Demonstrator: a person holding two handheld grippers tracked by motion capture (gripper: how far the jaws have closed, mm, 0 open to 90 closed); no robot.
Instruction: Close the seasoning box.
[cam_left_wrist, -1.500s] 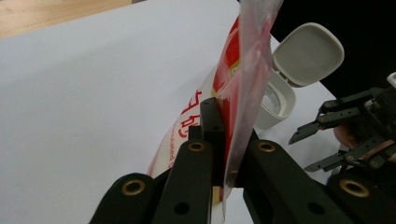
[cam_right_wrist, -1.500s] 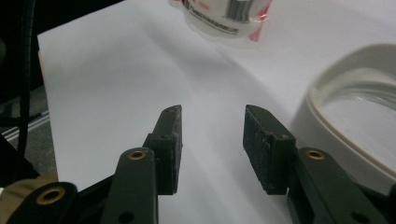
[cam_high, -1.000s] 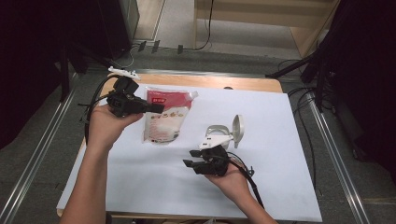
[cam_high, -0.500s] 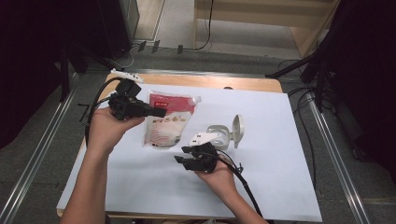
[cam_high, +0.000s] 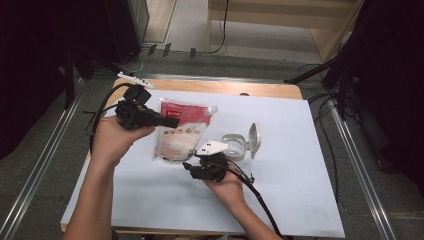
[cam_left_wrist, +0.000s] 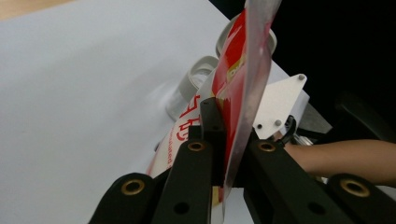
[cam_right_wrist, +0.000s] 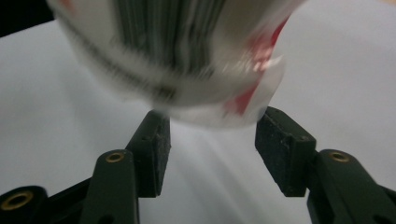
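Your left tongs clamp the refill pouch, lifted at the worktop's ten o'clock. Your right tongs have just been opening, half wide below its bottom edge, not gripping. Pouring into the open-lidded container remains.

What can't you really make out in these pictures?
- Right gripper view: the pouch's lower end is blurred, so its print is unreadable and it is unclear whether the open jaws touch it.
- Left gripper view: the pouch stands edge-on in the shut jaws, hiding most of the white container and most of the right gripper.
- High view: the pouch's lettering is too small, and the right gripper covers part of the container.
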